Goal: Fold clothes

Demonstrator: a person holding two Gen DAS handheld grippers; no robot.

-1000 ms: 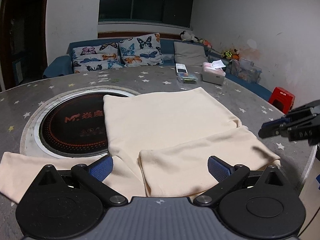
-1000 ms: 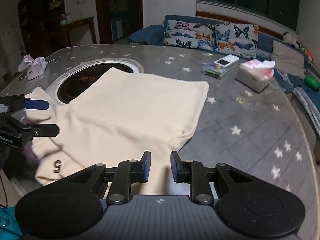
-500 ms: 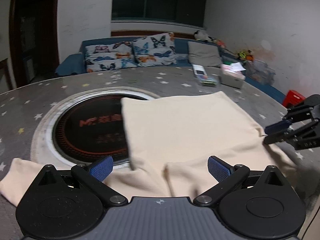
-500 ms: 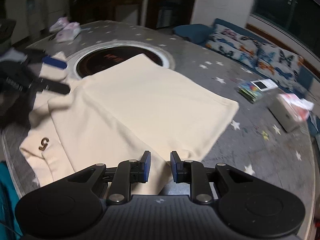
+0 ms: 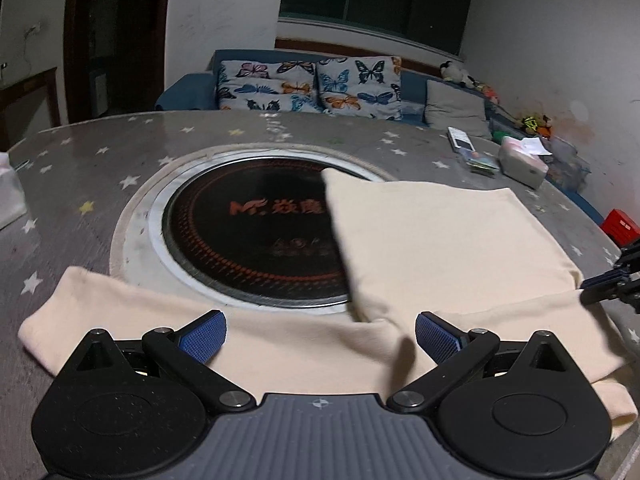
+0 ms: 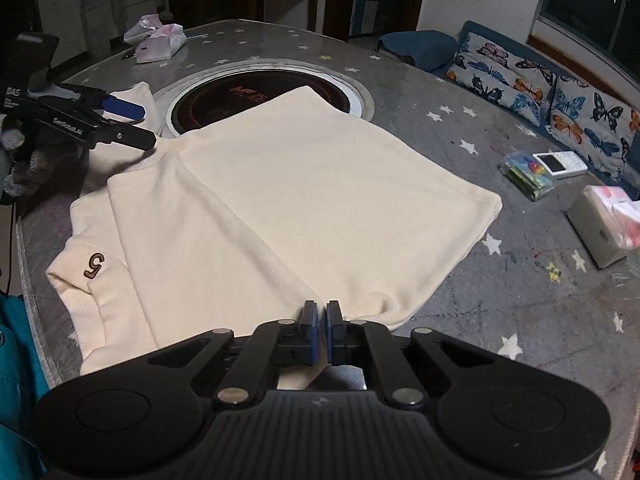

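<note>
A cream garment (image 5: 440,248) lies flat on the round grey star-print table (image 5: 100,168), its body folded over and partly covering the black cooktop disc (image 5: 248,240). One sleeve stretches left along the near edge. My left gripper (image 5: 318,322) hovers open just above that sleeve. In the right wrist view the garment (image 6: 320,184) shows a brown "5" mark (image 6: 94,266) on its near left corner. My right gripper (image 6: 322,310) is shut on the garment's near edge. The left gripper (image 6: 124,122) shows at the far left, held by a gloved hand (image 6: 28,160).
A tissue box (image 6: 600,232), a white remote (image 6: 560,164) and a small colourful packet (image 6: 528,176) sit on the table's right side. A pink-white bag (image 6: 160,40) lies at the far left. A sofa with butterfly cushions (image 5: 312,88) stands behind the table.
My right gripper's jaws have narrowed from clearly apart to shut at the garment's edge. Both grippers have swung their view leftward across the table. The left gripper stayed open.
</note>
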